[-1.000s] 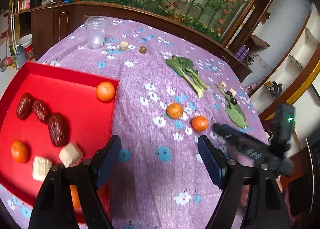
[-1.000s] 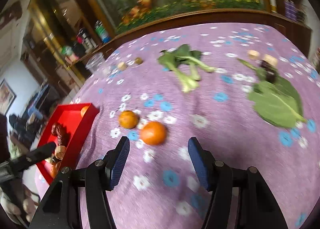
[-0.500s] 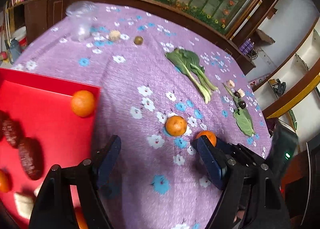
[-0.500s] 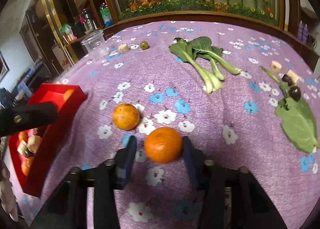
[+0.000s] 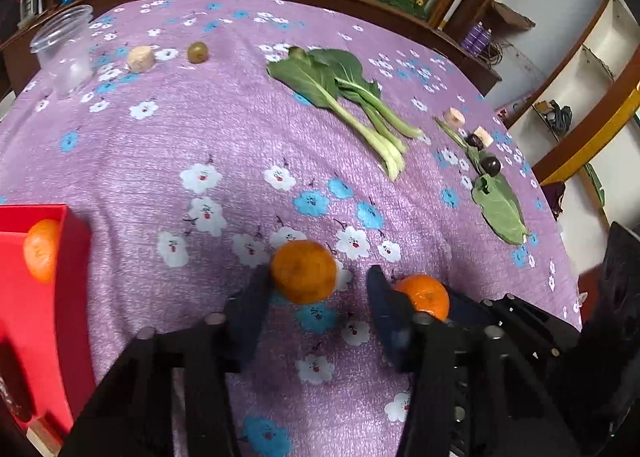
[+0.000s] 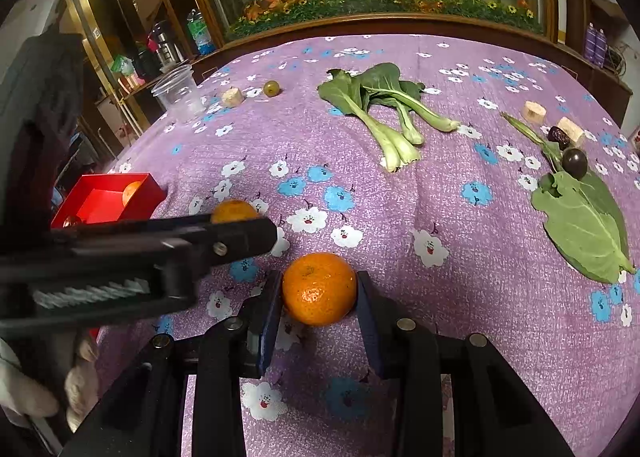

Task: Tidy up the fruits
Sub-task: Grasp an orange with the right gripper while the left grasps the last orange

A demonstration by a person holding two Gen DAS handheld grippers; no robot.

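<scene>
**Bench** (image 5: 224,145): covered by a purple cloth (image 5: 400,345) with white and blue flowers.

**Left tongs** (image 5: 318,279): low over the cloth, angled down. The jaws have just been closing and now stand apart, with the left orange (image 5: 303,271) between them. The left pad touches the fruit. A gap of cloth shows between the fruit and the right pad. In the right wrist view these tongs cross from the left and hide most of that orange.

**Right tongs** (image 6: 319,281): the jaws have just closed and are clamped on the right orange (image 6: 319,288), one pad on each side. The fruit is low over the cloth, and whether it rests there cannot be told.

**Oranges, placing:** the two lie near each other toward the near edge of the bench. The right orange sits just beyond the left tongs' right finger.

**Tray** (image 5: 60,337): red, at the left edge of the bench. The tray orange (image 5: 40,255) lies in its far corner, against the wall.

**Cup** (image 5: 64,49): clear plastic, upright, at the far left.

**Block** (image 5: 140,59): beige, beside the cup. A green fruit (image 5: 197,52) sits just right of it.

**Bok choy** (image 5: 340,97): lies mid-bench, with its stalks toward the near right.

**Leaf** (image 5: 498,209): single and flat, at the right. Two dark fruits (image 5: 490,165) and two beige pieces (image 5: 455,117) lie just beyond it.
</scene>
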